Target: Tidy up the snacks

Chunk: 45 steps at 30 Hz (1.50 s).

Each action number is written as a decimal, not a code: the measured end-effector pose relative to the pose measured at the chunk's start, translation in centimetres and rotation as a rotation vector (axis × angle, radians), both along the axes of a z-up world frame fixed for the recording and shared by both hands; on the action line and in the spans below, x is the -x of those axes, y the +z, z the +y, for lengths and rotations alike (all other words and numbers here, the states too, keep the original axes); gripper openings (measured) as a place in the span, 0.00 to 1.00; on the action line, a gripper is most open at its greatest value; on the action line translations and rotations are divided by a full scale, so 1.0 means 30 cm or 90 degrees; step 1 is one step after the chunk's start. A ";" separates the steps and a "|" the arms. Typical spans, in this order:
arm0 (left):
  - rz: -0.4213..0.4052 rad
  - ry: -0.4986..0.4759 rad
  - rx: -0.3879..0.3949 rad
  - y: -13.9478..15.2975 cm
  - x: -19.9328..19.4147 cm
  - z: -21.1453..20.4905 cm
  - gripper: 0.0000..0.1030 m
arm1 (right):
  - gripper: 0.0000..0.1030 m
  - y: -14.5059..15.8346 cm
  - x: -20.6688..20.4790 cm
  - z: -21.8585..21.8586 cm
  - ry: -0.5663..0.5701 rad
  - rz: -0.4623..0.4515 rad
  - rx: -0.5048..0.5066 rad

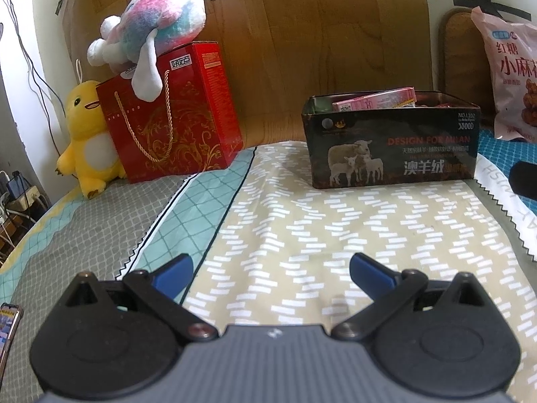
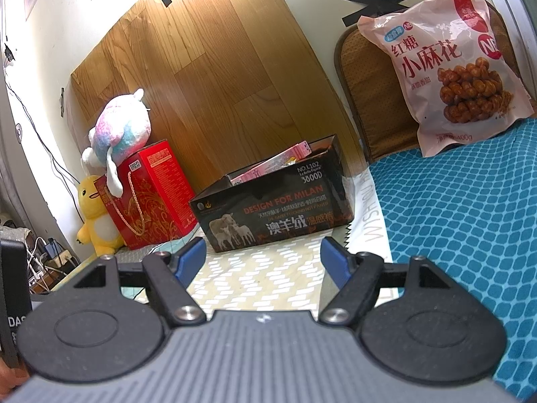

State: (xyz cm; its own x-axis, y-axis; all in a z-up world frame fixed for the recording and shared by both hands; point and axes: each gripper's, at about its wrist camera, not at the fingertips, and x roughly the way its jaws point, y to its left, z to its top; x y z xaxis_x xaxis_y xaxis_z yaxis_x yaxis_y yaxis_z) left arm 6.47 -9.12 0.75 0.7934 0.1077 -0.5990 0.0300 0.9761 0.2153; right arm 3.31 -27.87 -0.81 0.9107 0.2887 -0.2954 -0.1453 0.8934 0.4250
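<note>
A dark box with sheep print (image 1: 392,144) stands on the bed ahead and holds a pink snack packet (image 1: 376,99). It also shows in the right wrist view (image 2: 272,211), with the pink packet (image 2: 272,164) sticking out. A large pink snack bag (image 2: 449,67) leans upright at the back right, and shows in the left wrist view (image 1: 510,77). My left gripper (image 1: 271,270) is open and empty, low over the beige cloth. My right gripper (image 2: 263,257) is open and empty, short of the box.
A red gift bag (image 1: 171,114) with a pastel plush (image 1: 154,23) on top and a yellow plush (image 1: 85,134) stand at the back left. A wooden board (image 1: 302,33) backs the bed. A teal blanket (image 2: 470,218) lies right. Cables and power strips (image 1: 16,198) lie off the left edge.
</note>
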 end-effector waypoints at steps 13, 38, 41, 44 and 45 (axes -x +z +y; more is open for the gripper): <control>0.005 -0.005 -0.007 -0.005 0.001 -0.003 1.00 | 0.75 0.000 0.000 0.000 0.000 0.000 0.000; 0.008 -0.011 -0.009 -0.008 0.004 -0.003 1.00 | 0.75 0.000 0.000 -0.001 0.000 0.000 0.000; 0.008 -0.014 -0.006 -0.006 0.007 -0.002 1.00 | 0.75 0.000 0.000 -0.001 0.000 0.000 0.000; 0.008 -0.016 -0.005 -0.005 0.007 -0.002 1.00 | 0.75 0.000 0.000 -0.001 0.000 0.000 0.000; 0.009 -0.017 -0.005 -0.005 0.007 -0.002 1.00 | 0.75 0.000 0.000 -0.001 0.000 0.000 0.000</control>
State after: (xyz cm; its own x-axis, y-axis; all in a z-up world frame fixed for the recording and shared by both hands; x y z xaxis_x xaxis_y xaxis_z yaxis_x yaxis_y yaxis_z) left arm 6.26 -9.18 0.61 0.7877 0.0917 -0.6091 0.0587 0.9732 0.2223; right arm 3.31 -27.89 -0.80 0.9107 0.2890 -0.2953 -0.1457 0.8933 0.4251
